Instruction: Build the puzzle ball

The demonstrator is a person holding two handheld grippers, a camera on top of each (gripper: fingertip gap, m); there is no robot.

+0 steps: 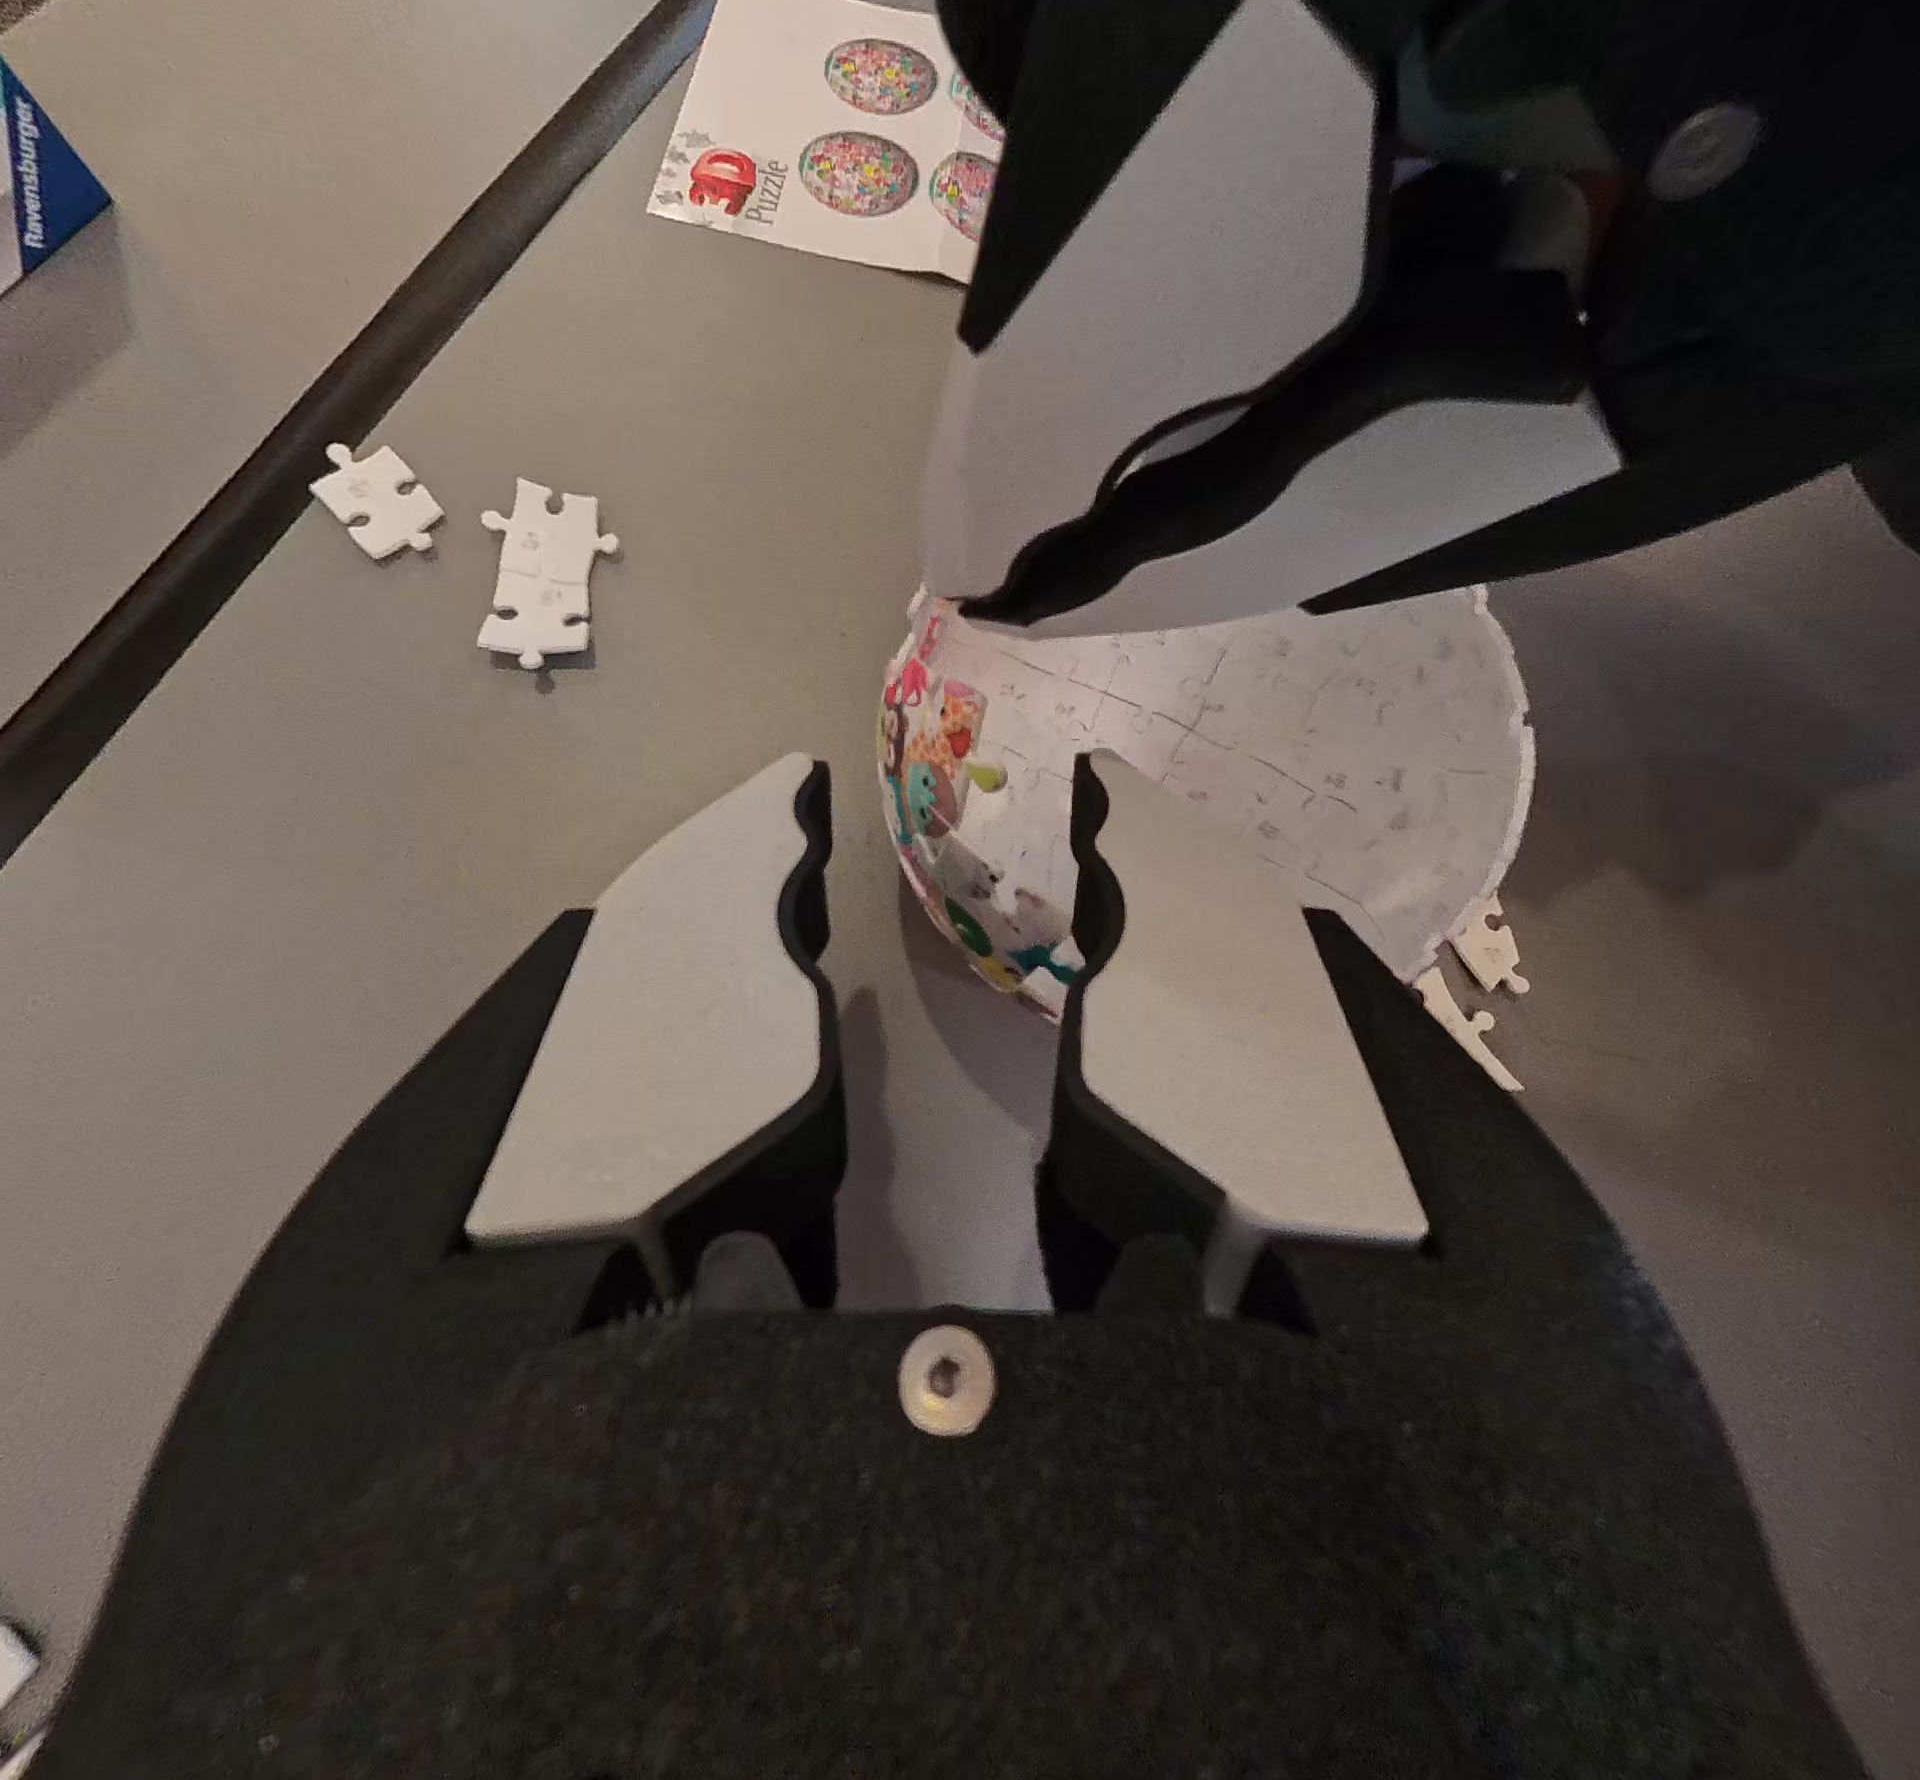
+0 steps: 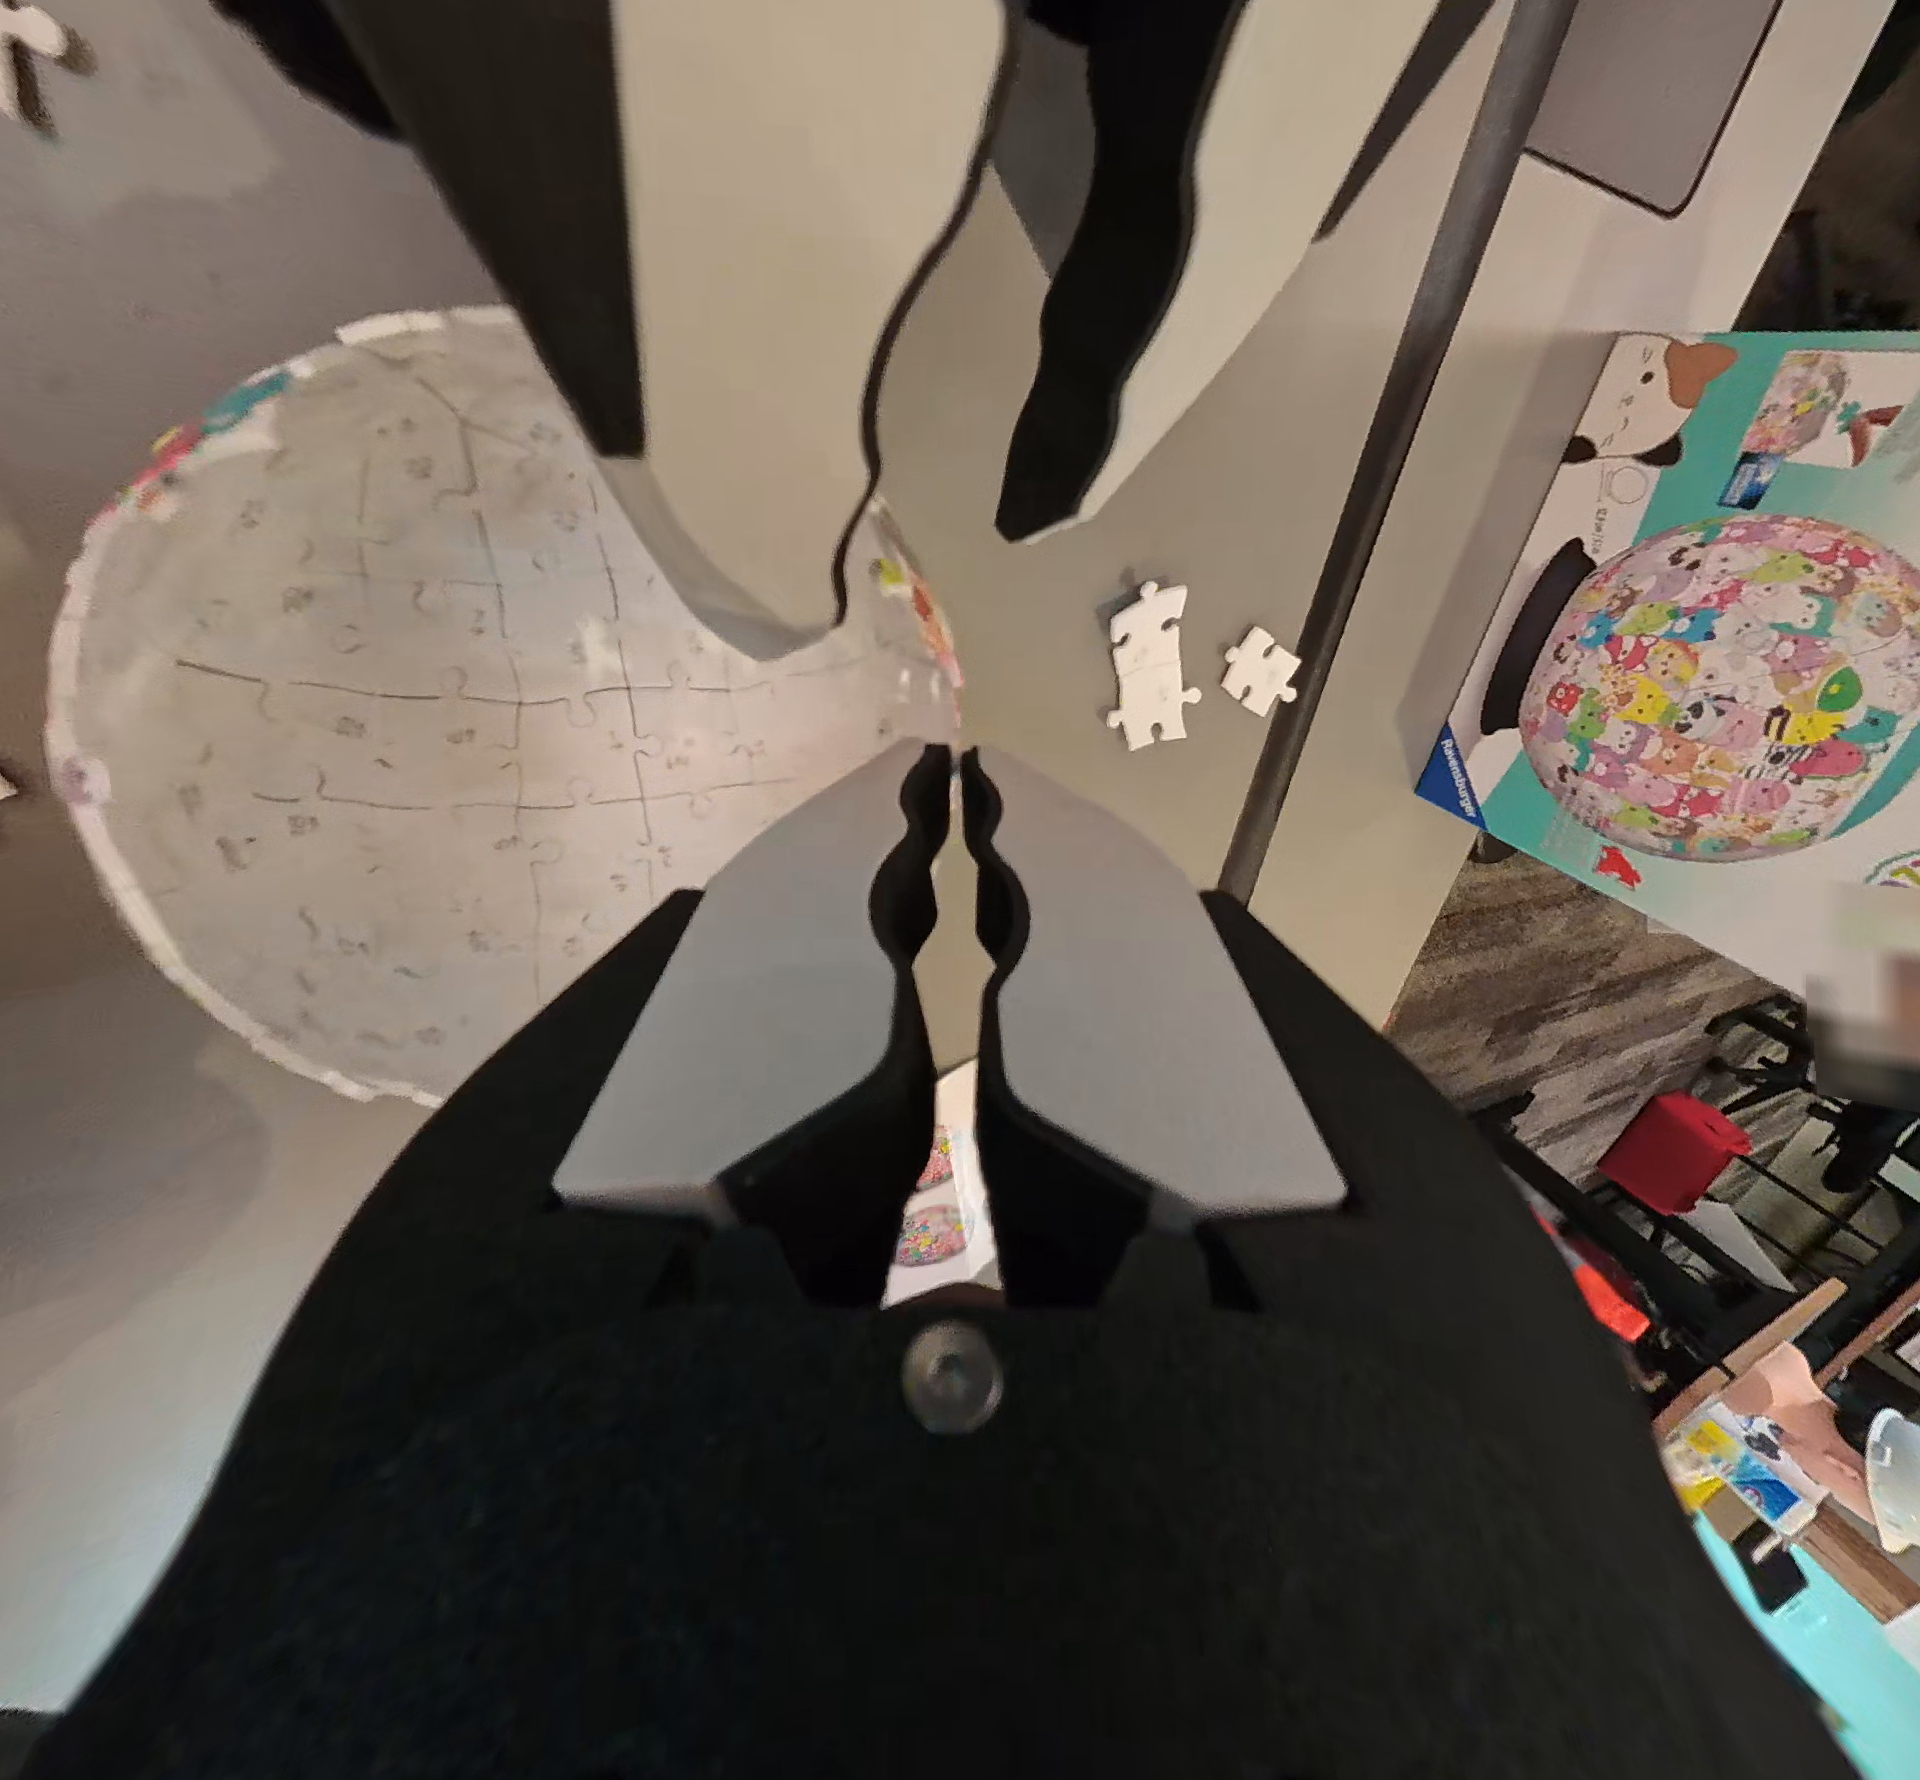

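Left gripper [image 1: 951,774]: sitting nearest the lens in the left wrist view, its two fingers standing apart with a clear gap and nothing between them; the right-hand finger is overlapping the near rim of the puzzle ball, though whether it is touching cannot be told.
Right gripper [image 2: 954,756]: showing its fingers drawn almost together, only a thin slit remaining at the tips; the tips are pressing at the edge of the shell, and a grip on that rim appears likely but the blur is preventing certainty.
Right gripper, far view [image 1: 977,603]: reaching in from the upper right of the left wrist view, its tip meeting the top rim of the shell.
Puzzle ball [image 1: 1299,754]: lying on the grey table [image 1: 644,359] as a partly built hollow shell, its white inner face with piece outlines turning towards both cameras, its coloured printed outside showing along the left edge.
Joined pair of pieces [image 1: 545,572]: lying white side up, well apart from the shell.
Single loose piece [image 1: 376,499]: lying just beside the joined pair.
Further loose pieces [image 1: 1486,977]: lying at the lower right edge of the shell.
Instruction sheet [image 1: 821,141]: lying flat beyond the shell.
Puzzle box [image 2: 1704,608]: resting on the adjoining table surface, past a dark seam.
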